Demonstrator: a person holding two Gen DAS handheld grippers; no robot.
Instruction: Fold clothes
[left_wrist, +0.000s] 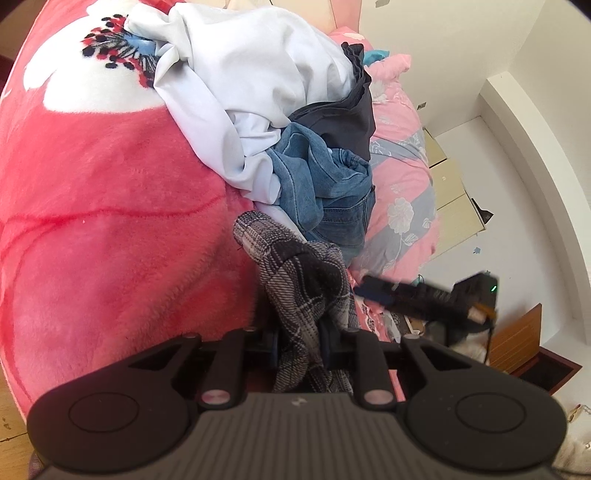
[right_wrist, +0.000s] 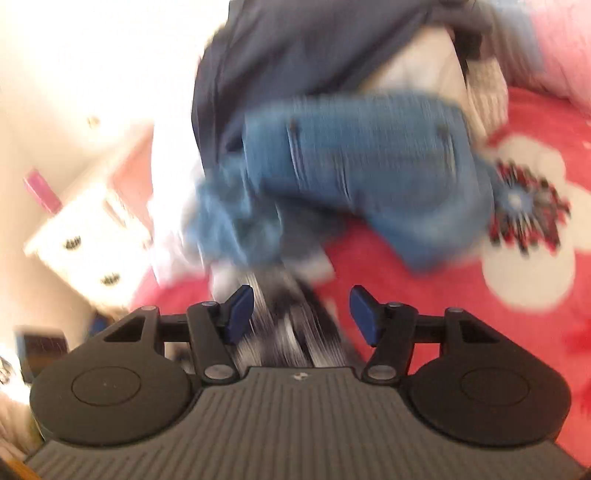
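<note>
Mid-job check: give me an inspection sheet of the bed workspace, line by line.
Surface: red plush blanket with a white flower print.
Job's things: plaid garment, jeans, white garment and dark garment, heaped unfolded.
Clutter: small dark items at the bed edge, too blurred to name.
Grippers: left gripper shut on the plaid garment; right gripper open, plaid cloth between its fingers, not pinched.
Cables: nothing seen.
Surroundings: pink floral quilt, white walls, white drawer unit, wooden floor.
</note>
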